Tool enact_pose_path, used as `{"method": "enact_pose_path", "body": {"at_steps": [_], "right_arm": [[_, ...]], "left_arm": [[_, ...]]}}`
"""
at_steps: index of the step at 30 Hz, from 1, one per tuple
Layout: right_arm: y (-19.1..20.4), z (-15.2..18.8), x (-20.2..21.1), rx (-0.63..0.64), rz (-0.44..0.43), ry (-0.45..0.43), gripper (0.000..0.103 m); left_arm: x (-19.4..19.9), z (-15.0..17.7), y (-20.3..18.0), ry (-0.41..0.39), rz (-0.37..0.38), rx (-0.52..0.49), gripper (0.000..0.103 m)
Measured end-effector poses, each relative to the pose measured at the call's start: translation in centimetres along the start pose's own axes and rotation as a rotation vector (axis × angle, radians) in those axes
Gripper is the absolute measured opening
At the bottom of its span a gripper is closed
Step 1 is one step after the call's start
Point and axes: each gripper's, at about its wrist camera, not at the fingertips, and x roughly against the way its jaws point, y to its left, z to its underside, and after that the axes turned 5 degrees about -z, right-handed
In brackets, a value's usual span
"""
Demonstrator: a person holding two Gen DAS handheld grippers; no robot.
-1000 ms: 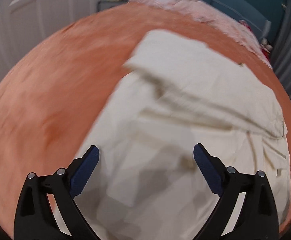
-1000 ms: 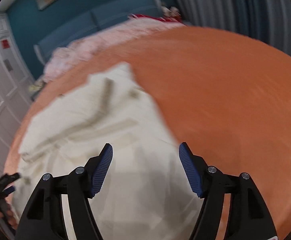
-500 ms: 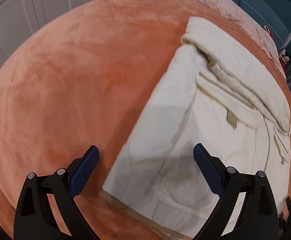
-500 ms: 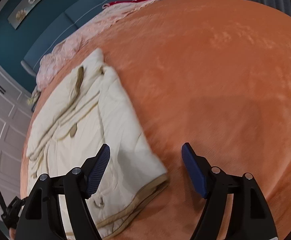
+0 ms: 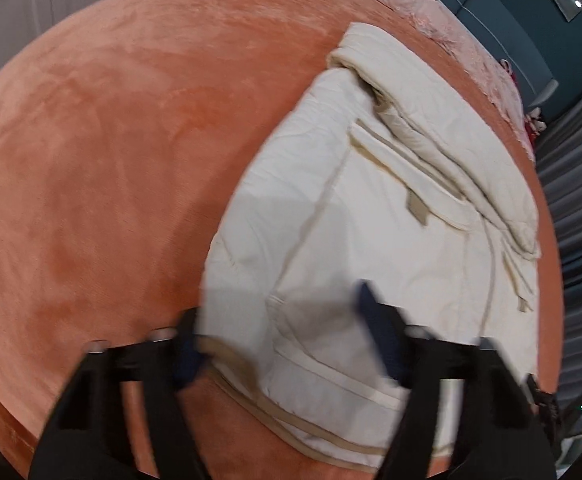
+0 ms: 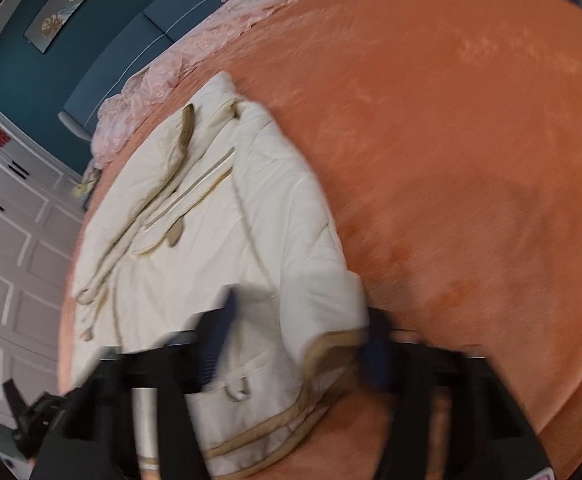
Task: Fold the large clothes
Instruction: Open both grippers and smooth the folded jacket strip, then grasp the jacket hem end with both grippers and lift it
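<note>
A cream padded jacket lies spread on an orange plush blanket, its tan-trimmed hem nearest me. My left gripper hangs over the hem's left corner. Its jaws are closing with that corner between them, and a wide gap still shows. In the right wrist view the same jacket lies on the blanket. My right gripper straddles the hem's right corner, jaws closing, the fabric bunched against the right finger. Both sets of fingers are motion-blurred.
Pink lace bedding and a teal headboard lie beyond the jacket. White panelled doors stand on the left in the right wrist view, and grey curtains on the right in the left wrist view. Orange blanket surrounds the jacket.
Both grippers have come down from over the jacket's body to its near hem corners. Their jaws have begun to narrow around the fabric.
</note>
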Motion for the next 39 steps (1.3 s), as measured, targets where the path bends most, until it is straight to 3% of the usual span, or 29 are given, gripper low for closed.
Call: {"method": "enact_pose_path", "body": {"at_steps": [1,3,4,11,16,19,23,26,29,33,39], "right_arm": [[0.1,0.0,-0.1,-0.015,-0.019,0.011,0.020],[0.5,-0.2,0.4,-0.028,-0.046,0.006,0.015],[0.8,-0.3,0.9,-0.020,-0.050,0.000,0.014],[4.6,-0.1,6.1,0.120,-0.075,-0.013,0.011],[5.5,2.5,11.6,0.288,-0.046,0.071,0.011],[4.5,5.6,15.5,0.350,-0.010,0.172,0.011],[2.2,10.1,19.6,0.390,0.045,0.329,0.011],[1.5,12.8,22.3,0.397,0.069,0.409,0.011],[2.6,12.0,24.0,0.409,0.055,0.359,0.011],[4.7,7.9,25.3,0.411,-0.006,0.169,0.009],[6.9,2.0,22.8,0.373,-0.080,-0.010,0.008]], "left_arm": [[0.1,0.0,0.0,0.011,0.021,0.000,0.034],[0.8,0.0,-0.1,0.002,0.029,-0.003,0.019],[1.5,0.1,-0.2,-0.009,0.045,-0.008,0.017],[7.1,0.9,-0.5,-0.062,0.115,-0.067,0.011],[12.8,4.1,1.5,-0.065,0.107,-0.178,0.011],[15.5,7.1,3.8,-0.015,0.082,-0.239,0.011],[18.7,12.9,7.2,0.117,0.009,-0.310,0.010],[20.7,15.5,8.3,0.149,-0.041,-0.307,0.010],[22.1,15.2,7.4,0.125,-0.030,-0.300,0.009],[24.4,12.6,5.6,-0.016,0.019,-0.317,0.009],[24.7,6.8,3.2,-0.203,0.050,-0.283,0.009]]}}
